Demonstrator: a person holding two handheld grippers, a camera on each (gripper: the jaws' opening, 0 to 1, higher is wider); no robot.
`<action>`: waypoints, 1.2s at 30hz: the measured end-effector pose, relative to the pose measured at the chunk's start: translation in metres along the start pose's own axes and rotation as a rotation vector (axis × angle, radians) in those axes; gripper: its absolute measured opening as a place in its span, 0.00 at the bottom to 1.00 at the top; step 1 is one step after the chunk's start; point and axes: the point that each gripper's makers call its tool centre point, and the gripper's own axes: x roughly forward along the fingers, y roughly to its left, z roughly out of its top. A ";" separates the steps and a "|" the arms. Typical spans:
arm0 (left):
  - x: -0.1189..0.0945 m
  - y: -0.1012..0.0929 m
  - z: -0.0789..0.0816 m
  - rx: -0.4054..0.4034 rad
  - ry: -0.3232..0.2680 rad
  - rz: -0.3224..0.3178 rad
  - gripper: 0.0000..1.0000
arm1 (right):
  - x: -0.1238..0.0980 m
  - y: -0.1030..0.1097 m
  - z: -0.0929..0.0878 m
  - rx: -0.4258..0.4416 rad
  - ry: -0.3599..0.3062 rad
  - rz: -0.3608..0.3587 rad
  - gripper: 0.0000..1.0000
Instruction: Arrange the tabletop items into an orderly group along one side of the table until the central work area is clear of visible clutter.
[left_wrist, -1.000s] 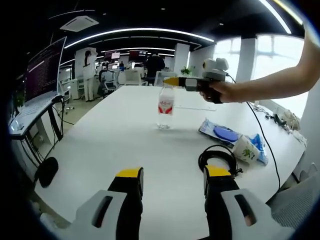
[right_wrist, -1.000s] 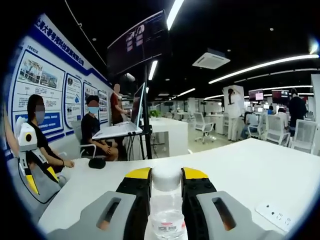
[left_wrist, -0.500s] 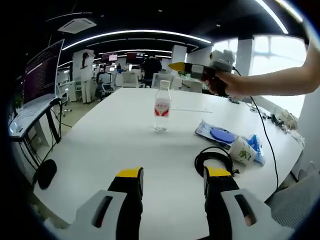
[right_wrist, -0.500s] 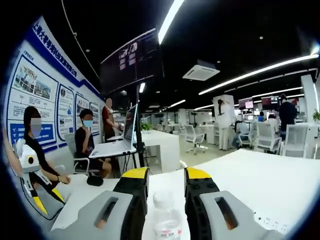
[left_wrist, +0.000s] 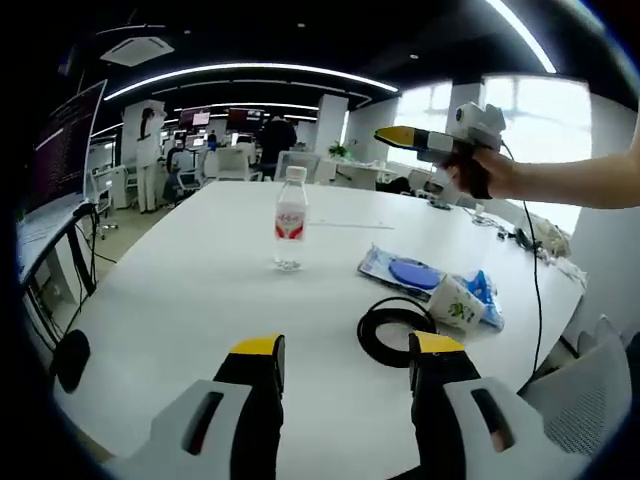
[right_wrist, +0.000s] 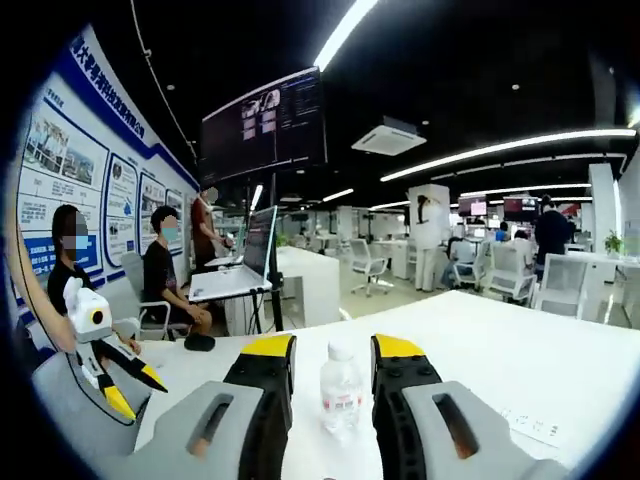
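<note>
Bottle: being seen standing upright on the desk.
Cable coil: lying beside the blue packet.
Left gripper: jaws being held apart.

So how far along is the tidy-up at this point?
Early. The water bottle stands upright and alone mid-table, released, with the right gripper open and raised off it. The left gripper is open, holding nothing. Still to group at one side: the bottle, the black cable coil, and the blue packets.
</note>
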 end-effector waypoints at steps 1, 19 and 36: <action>0.001 -0.001 0.001 0.006 0.002 -0.007 0.49 | -0.006 0.001 0.000 0.013 0.003 -0.010 0.27; -0.013 -0.012 0.000 0.011 0.050 -0.092 0.72 | -0.074 0.052 -0.074 0.081 0.281 -0.003 0.61; -0.016 -0.025 -0.009 0.003 0.094 -0.189 0.91 | -0.123 0.048 -0.170 0.166 0.588 -0.073 0.66</action>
